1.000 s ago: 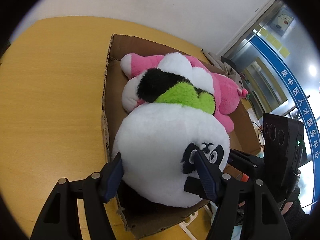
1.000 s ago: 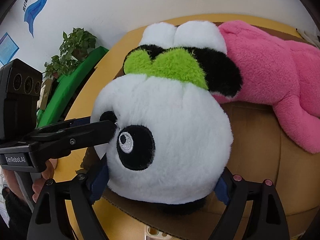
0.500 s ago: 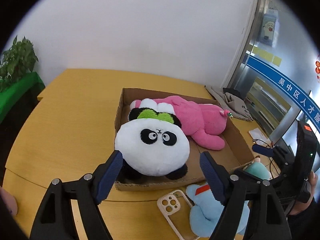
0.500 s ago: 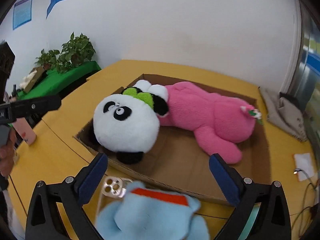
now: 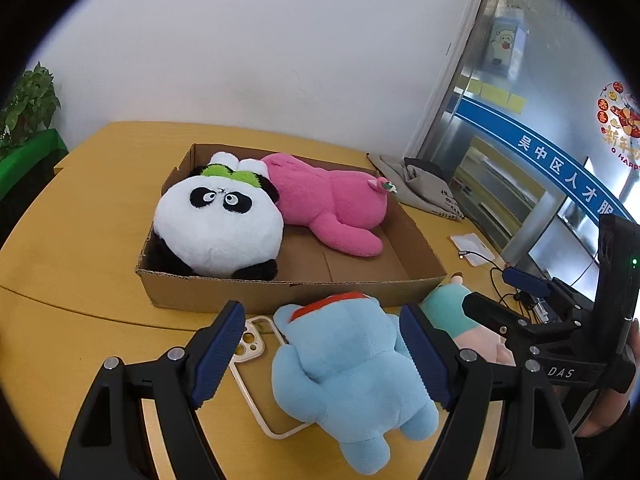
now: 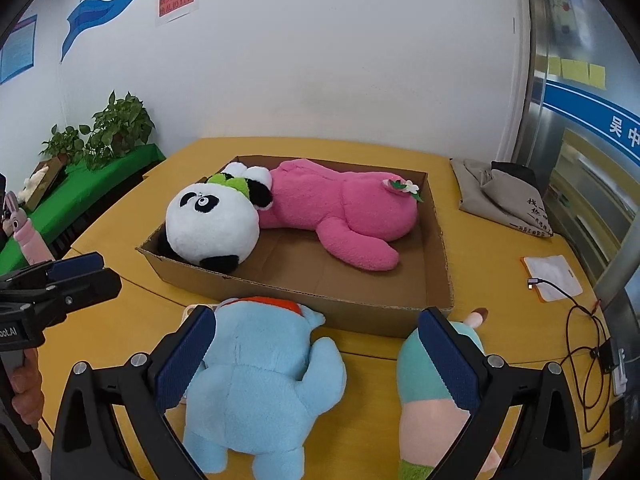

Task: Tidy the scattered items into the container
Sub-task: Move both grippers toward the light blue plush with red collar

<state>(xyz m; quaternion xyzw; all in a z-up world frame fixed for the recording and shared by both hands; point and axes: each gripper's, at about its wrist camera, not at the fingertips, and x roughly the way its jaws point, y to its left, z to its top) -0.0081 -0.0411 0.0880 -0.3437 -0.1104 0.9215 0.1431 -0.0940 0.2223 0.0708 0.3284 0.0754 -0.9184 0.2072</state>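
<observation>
a: the panda plush [image 5: 218,226] now lies in the cardboard box [image 5: 280,294], well ahead of both sets of jaws, pressed against the pink plush [image 5: 332,204]. a second ago both grippers had it clamped between them; now they are drawn back and the toy sits free.

b: so that item looks done. what is left?

a: by the look of it, three things on the yellow bench [image 5: 76,240], all outside the box: the blue plush [image 5: 348,372] face down, directly between the left gripper [image 5: 324,356] jaws; a clear phone case [image 5: 256,344] partly under it, just inside the left pad; and a teal-and-pink doll [image 6: 436,396] at the right gripper [image 6: 320,360], against its right pad.

b: and the jaws themselves?

a: both spread wide, gripping nothing. the left gripper hangs low over the near bench edge, pointing forward and slightly down at the blue plush, its pads either side of the toy without touching. the right gripper is held alongside at a like angle, its left pad beside the blue plush. the person's hand [image 6: 24,388] on the left handle shows at the frame edge.

b: next target?

a: likely the blue plush, judging by how it is framed.
</observation>
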